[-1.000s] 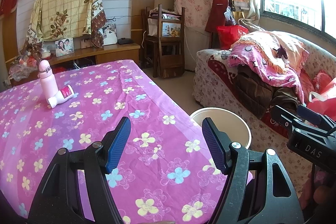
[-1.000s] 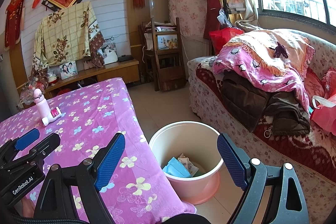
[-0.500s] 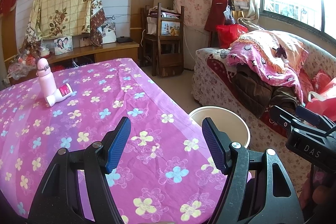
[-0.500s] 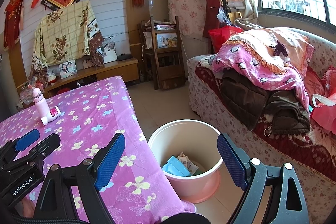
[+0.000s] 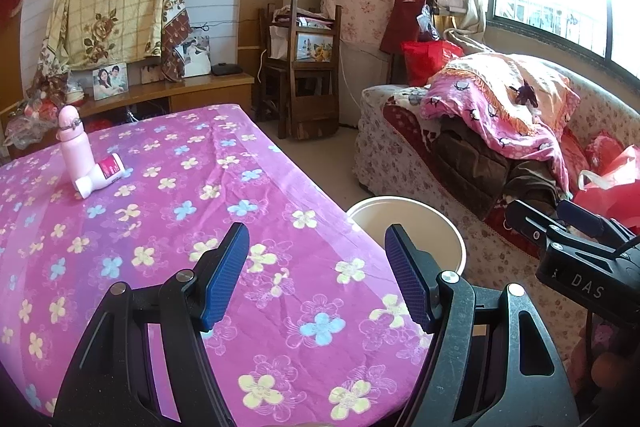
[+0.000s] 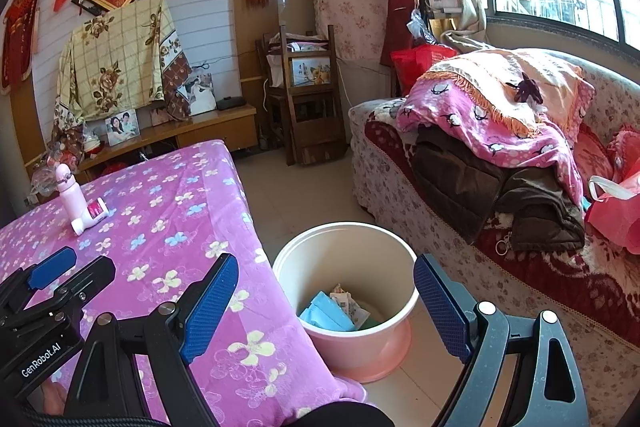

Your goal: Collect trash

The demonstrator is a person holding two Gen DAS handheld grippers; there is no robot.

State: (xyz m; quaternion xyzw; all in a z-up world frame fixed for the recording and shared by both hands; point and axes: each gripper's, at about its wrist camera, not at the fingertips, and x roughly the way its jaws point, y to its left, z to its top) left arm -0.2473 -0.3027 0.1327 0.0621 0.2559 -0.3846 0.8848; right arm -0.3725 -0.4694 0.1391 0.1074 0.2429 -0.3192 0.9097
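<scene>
A cream and pink trash bucket (image 6: 400, 255) stands on the floor beside the table's right edge; blue wrappers and paper scraps (image 6: 334, 311) lie inside it. Its rim also shows in the left wrist view (image 5: 448, 223). My right gripper (image 6: 326, 301) is open and empty, held above the bucket. My left gripper (image 5: 316, 273) is open and empty over the purple flowered tablecloth (image 5: 168, 227). A pink bottle (image 5: 74, 145) stands at the table's far left with a small white and pink bottle (image 5: 100, 177) lying against it.
A sofa (image 6: 500, 267) piled with blankets and coats runs along the right under the window. A wooden chair (image 6: 308, 107) and a low cabinet (image 6: 192, 135) stand at the back wall. A strip of tiled floor (image 6: 296, 195) lies between table and sofa.
Both views have shifted slightly; the left gripper drifted a little over the table. Both grippers stay open and empty.
</scene>
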